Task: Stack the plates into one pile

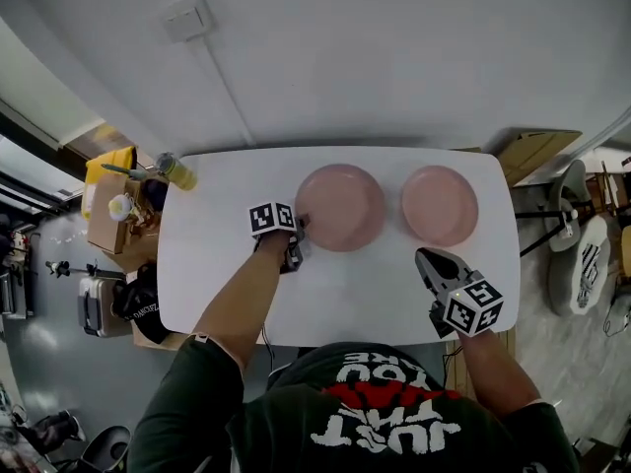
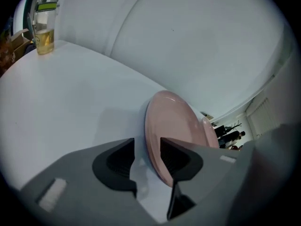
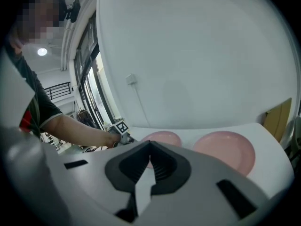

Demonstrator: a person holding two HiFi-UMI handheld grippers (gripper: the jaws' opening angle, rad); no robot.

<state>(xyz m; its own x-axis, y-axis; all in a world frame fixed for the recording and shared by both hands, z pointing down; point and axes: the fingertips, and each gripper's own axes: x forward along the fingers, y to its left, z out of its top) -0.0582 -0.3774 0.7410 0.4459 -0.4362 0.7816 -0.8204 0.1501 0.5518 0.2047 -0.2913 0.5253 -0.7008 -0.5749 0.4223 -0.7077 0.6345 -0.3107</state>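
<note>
Two pink plates lie side by side on the white table (image 1: 227, 274). The left plate (image 1: 340, 207) (image 2: 174, 121) (image 3: 164, 138) has its near-left rim between the jaws of my left gripper (image 1: 299, 236) (image 2: 147, 146). Those jaws stand apart with a gap, so the gripper is open around the rim. The right plate (image 1: 440, 205) (image 2: 210, 131) (image 3: 225, 149) lies alone. My right gripper (image 1: 426, 256) (image 3: 150, 144) hovers at the table's front right, just short of that plate, shut with nothing in it.
A bottle of yellow liquid (image 1: 177, 172) (image 2: 45, 25) stands at the table's far left corner. Cardboard boxes (image 1: 108, 210) and bags sit on the floor to the left, more cardboard (image 1: 532, 151) and a chair (image 1: 582, 254) to the right. A white wall rises behind the table.
</note>
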